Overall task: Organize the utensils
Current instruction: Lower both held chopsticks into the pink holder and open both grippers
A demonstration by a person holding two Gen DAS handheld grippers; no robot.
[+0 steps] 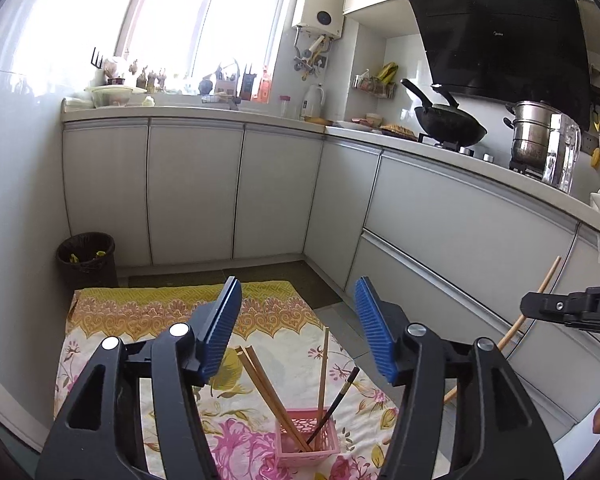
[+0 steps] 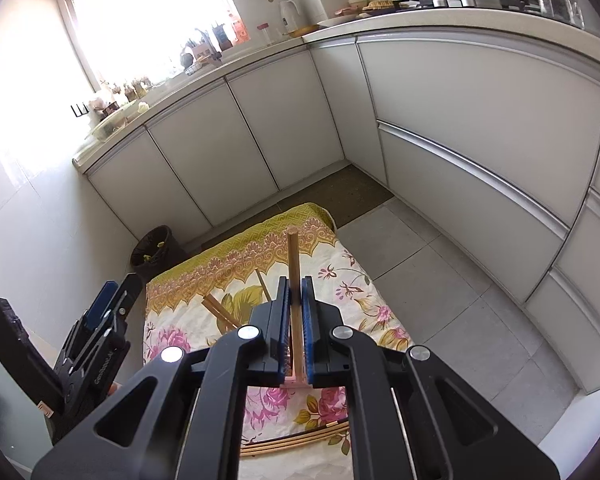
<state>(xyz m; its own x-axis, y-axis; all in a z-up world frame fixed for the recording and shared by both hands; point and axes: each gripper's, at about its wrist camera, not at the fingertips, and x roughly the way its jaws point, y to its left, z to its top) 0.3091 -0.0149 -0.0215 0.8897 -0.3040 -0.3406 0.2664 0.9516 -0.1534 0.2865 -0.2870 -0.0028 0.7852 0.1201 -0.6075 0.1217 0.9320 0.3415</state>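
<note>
A pink slotted holder stands on a floral cloth and holds several wooden chopsticks and one dark chopstick. My left gripper is open and empty, above and behind the holder. My right gripper is shut on a wooden chopstick that points up and forward above the cloth. That chopstick and the right gripper also show at the right edge of the left wrist view. More wooden chopsticks lie flat on the cloth under the right gripper.
White cabinets run along the back and right. A dark waste bin stands at the cloth's far left corner. A wok and a steel pot sit on the counter. Grey floor tiles lie right of the cloth.
</note>
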